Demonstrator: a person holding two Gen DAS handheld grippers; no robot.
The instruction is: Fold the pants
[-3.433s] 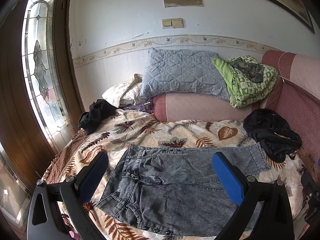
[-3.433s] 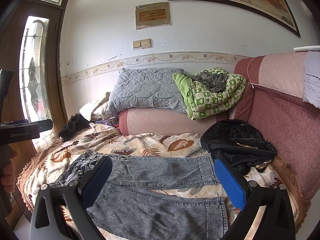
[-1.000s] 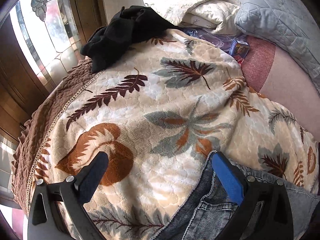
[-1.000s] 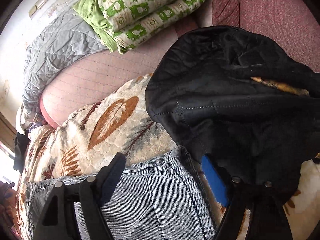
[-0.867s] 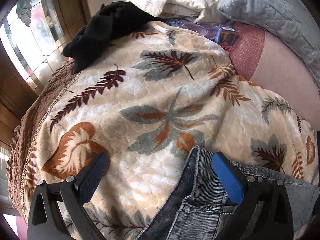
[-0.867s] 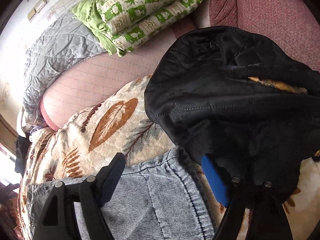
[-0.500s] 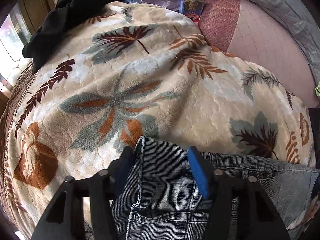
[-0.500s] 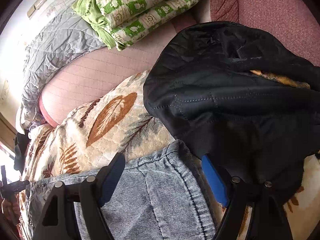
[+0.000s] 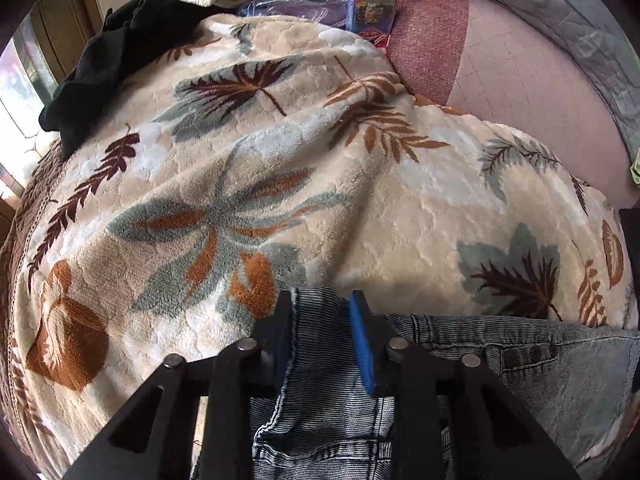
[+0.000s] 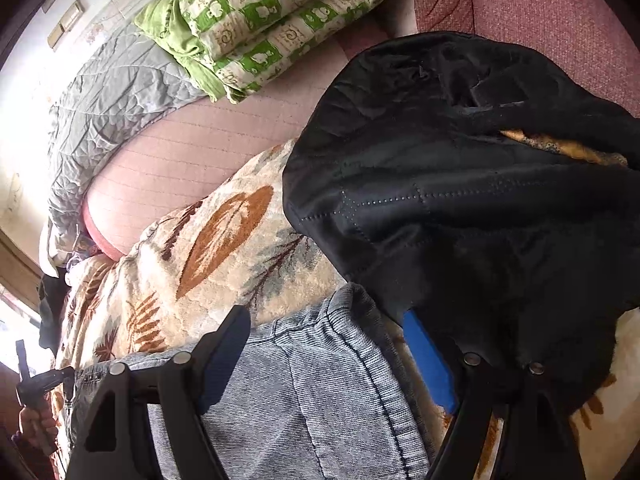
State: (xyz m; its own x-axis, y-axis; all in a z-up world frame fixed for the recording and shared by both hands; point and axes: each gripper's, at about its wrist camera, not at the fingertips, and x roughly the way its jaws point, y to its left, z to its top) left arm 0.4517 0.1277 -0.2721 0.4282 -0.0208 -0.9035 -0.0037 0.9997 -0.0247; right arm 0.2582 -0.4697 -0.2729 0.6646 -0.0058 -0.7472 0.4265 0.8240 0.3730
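Grey washed denim pants (image 9: 520,376) lie flat on a leaf-patterned blanket (image 9: 248,184). My left gripper (image 9: 320,320) is shut on the far corner of the pants' waistband, which bunches up between the pads. In the right wrist view, my right gripper (image 10: 328,344) is open and straddles the hem end of a pant leg (image 10: 320,392). Its blue right pad (image 10: 428,360) sits under the edge of a black jacket (image 10: 460,184).
A black garment (image 9: 108,64) lies at the blanket's far left, and a small box (image 9: 372,16) by the pink bolster (image 9: 520,92). In the right wrist view a green quilt (image 10: 272,20) and a grey pillow (image 10: 112,108) rest on the sofa back.
My left gripper has slid onto the waistband corner and closed on it. My right gripper has stayed open over the leg hem with little movement.
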